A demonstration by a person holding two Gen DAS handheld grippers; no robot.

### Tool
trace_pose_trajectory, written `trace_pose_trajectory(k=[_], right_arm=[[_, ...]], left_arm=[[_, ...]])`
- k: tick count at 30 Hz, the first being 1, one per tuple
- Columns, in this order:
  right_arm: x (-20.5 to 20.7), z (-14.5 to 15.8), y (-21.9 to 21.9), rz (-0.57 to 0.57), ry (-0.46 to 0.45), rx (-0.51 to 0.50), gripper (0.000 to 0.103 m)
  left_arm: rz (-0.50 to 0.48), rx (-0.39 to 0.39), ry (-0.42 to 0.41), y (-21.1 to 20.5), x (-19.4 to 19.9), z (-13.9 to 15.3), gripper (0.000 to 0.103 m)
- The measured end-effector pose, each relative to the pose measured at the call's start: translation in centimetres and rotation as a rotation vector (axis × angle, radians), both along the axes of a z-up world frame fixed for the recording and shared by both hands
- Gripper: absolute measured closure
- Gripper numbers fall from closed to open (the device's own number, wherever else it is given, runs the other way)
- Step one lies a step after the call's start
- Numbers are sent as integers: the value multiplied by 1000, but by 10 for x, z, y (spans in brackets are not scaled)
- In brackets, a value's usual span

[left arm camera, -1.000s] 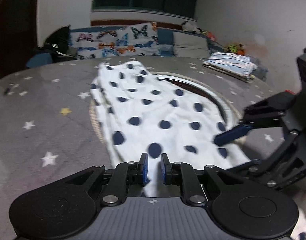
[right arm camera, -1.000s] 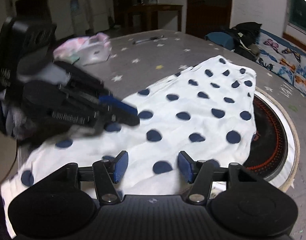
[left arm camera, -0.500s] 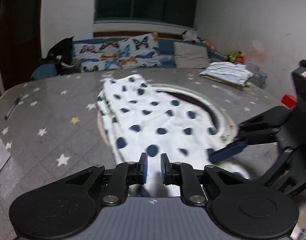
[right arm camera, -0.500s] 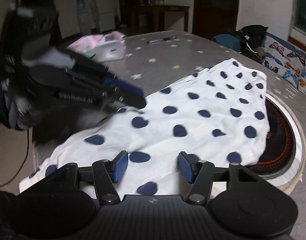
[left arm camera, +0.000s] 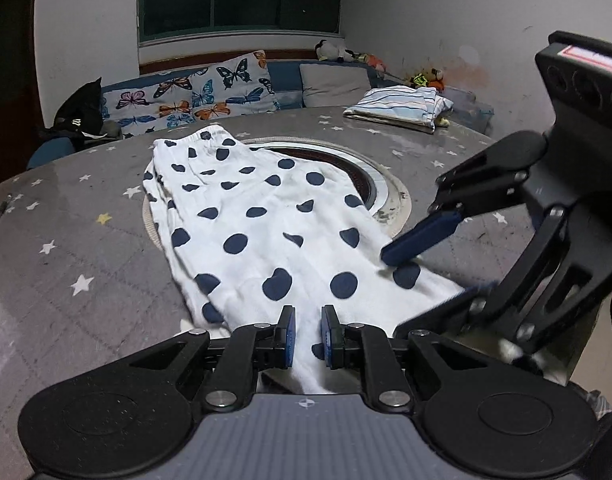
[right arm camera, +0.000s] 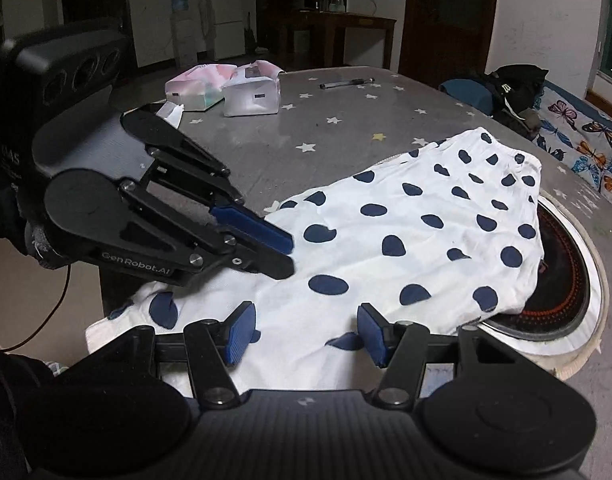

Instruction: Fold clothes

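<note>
Barely started, by the look of it. Left gripper (left arm camera: 304,330) pinched tight on the near hem of the polka-dot pants (left arm camera: 266,224); right gripper (right arm camera: 306,334) half apart over the same end, nothing visibly clamped. Pants lying flat along the star-print table (left arm camera: 66,240), half over the round inset burner (right arm camera: 561,280), no fold made yet. Only in left view: striped folded clothes (left arm camera: 397,106) farther back. Only in right view: pen (right arm camera: 347,83) and tissue packs (right arm camera: 226,94).

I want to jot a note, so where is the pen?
In the right wrist view the pen lies at the far edge of the star-patterned table, to the right of the two tissue packs.
</note>
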State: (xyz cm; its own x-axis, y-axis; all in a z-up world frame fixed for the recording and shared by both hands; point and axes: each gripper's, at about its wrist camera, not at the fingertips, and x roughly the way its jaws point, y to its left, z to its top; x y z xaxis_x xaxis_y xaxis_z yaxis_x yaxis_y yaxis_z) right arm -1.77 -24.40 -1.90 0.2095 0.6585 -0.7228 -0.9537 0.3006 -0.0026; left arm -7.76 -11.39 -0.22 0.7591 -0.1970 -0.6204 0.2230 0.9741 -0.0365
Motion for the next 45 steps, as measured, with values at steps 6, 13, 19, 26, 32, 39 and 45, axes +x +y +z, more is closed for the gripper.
trace_pose_trajectory(k=[6,13,19,26,32,39,45], right_arm=[[-8,6,-8,-9,5,27,45],[-17,-1,-11,-7,10,10,45],[-20,8,-20,-16,-2,46,45],[-18,-2,-26,-47,30,48,45],[-23,15,-39,-52,4,74,45],[-29,21,-50,-63,-4,67,45],[-37,23,-57,-65,-16,75,37]], left_arm=[[-24,-13,-31,-2,-14,6,87],[-30,14,-21,-3,-20,-3,87],[-25,19,-19,-2,-22,-4,87],[-23,24,-31,-3,-31,7,70],[-122,1,-53,-13,-59,20,52],[-292,87,-99,-37,-95,26,50],[-366,203,-120,-53,-98,11,50]])
